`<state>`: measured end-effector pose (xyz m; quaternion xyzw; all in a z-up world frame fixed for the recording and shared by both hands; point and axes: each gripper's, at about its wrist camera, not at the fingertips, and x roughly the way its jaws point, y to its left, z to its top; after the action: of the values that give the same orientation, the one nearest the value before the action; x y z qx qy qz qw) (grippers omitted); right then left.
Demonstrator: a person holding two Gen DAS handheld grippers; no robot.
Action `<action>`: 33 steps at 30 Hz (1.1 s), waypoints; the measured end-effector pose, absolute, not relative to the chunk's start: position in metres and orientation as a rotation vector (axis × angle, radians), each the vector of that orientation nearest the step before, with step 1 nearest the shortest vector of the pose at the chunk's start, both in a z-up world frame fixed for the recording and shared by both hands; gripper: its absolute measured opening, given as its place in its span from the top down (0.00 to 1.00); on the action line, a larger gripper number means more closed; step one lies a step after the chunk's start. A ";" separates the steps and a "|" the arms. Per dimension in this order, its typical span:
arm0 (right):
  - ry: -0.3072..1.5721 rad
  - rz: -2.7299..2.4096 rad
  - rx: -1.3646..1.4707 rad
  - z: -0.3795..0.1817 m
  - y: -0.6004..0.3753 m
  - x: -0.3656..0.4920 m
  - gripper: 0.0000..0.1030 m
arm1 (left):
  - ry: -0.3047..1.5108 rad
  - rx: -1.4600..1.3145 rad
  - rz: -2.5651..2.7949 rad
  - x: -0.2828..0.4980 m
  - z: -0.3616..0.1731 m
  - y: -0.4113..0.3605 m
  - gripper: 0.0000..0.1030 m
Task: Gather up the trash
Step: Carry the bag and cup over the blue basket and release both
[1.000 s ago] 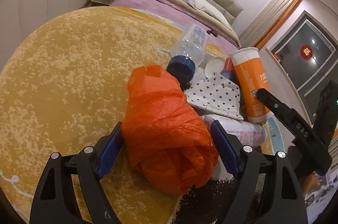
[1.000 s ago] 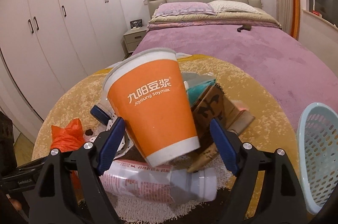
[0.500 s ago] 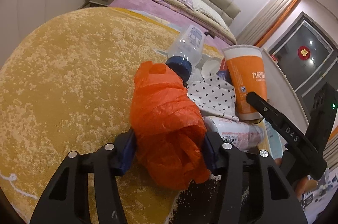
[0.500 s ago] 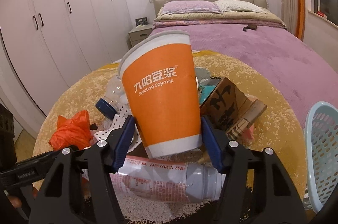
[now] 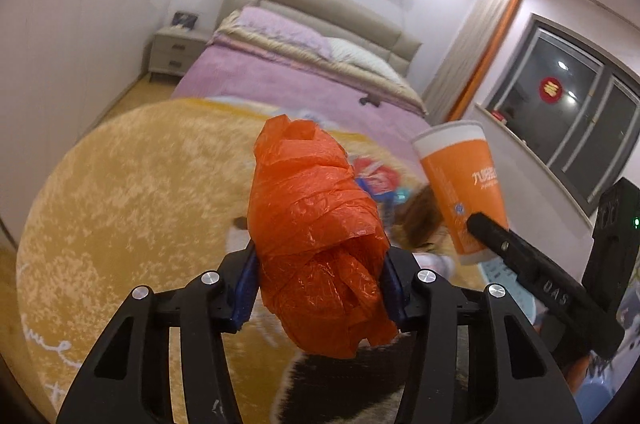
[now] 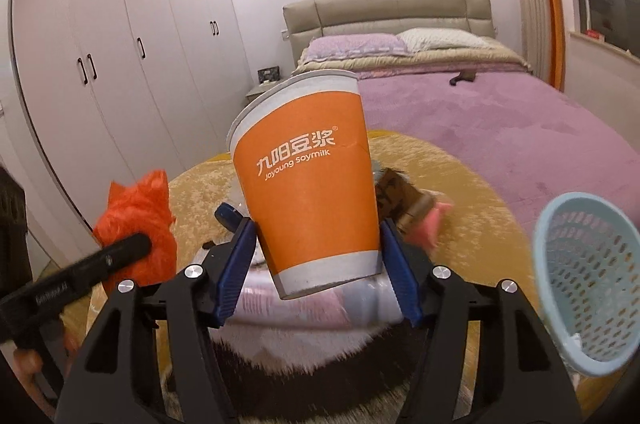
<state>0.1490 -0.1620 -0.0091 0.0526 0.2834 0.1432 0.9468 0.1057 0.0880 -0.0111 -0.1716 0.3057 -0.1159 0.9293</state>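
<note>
The left gripper [image 5: 320,284] is clamped on the orange plastic bag [image 5: 316,236]. The right gripper [image 6: 318,276] is clamped on the orange paper cup [image 6: 308,180].

Left gripper [image 5: 318,288] matte black, skeletal cut-out frame, blue finger pads [image 5: 245,294], silver screw heads, right gripper [image 6: 318,264] identical build, white lettering on black side arm

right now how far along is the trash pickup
Nothing looks binned yet. In hand: the left gripper is clamped on the crumpled orange plastic bag, and the right gripper on the orange paper soymilk cup. Left: drop both in the light blue mesh basket, then clear the bottle and cardboard blurred on the rug.
</note>
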 end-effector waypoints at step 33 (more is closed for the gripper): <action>0.825 0.145 0.182 -0.084 -0.263 0.079 0.42 | 0.675 -0.146 -0.472 0.057 -0.029 -0.032 0.52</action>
<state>0.0788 -0.2626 -0.0840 0.0881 0.4000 0.0703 0.9096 0.0566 -0.0321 -0.0287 -0.0709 0.3277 -0.2290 0.9139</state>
